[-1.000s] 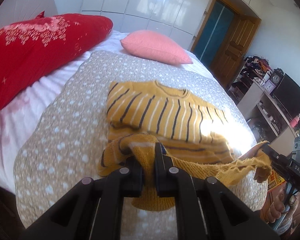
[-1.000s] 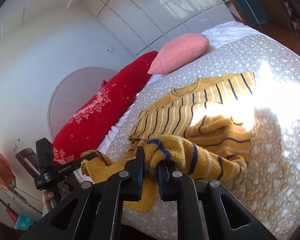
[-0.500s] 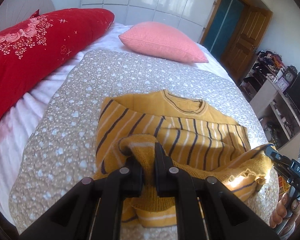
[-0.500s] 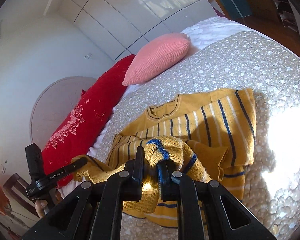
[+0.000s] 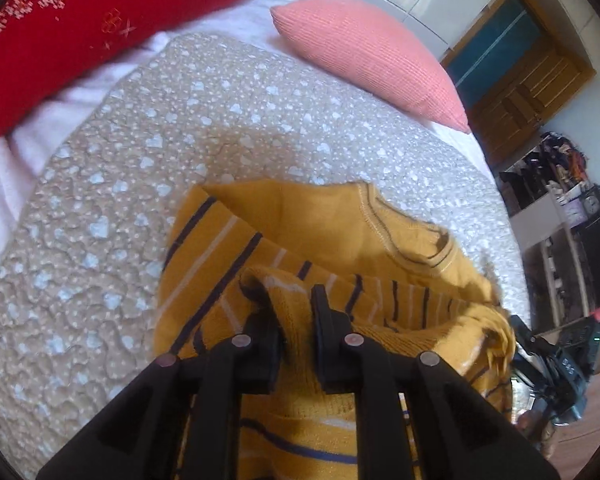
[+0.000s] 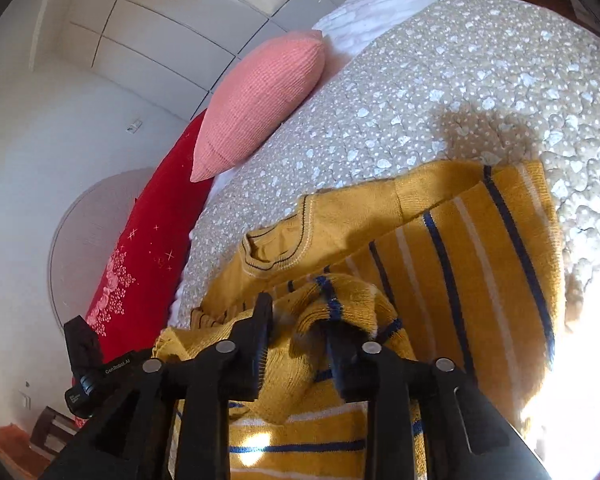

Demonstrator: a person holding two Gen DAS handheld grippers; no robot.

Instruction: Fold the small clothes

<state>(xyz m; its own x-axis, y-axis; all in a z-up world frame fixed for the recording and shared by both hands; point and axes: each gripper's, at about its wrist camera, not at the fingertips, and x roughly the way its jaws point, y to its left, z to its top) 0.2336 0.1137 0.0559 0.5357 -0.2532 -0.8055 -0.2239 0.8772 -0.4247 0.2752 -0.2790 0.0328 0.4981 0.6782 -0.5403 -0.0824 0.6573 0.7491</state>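
A mustard-yellow knitted sweater point(image 5: 320, 220) with navy and white stripes lies on the bed, its collar point(image 6: 276, 252) toward the pillows. Its lower part is folded up over the body. My left gripper point(image 5: 290, 304) hangs just over this fold; its jaws are opening, a narrow gap shows, and a hump of the hem still sits between them. My right gripper point(image 6: 298, 312) is at the other end of the hem. Its jaws are opening wider, and the hem lies loosely draped over the right finger. Each gripper also shows at the other view's edge.
A beige quilt point(image 5: 140, 160) with white hearts covers the bed under the sweater. A pink pillow point(image 5: 364, 52) and a red pillow point(image 5: 80, 28) lie at the head. To the right are a wooden door point(image 5: 516, 80) and cluttered shelves point(image 5: 560, 208).
Both grippers carried the hem forward over the sweater toward the collar and sank lower. Their jaws, pinched tight on the hem before, have now parted, the right wider.
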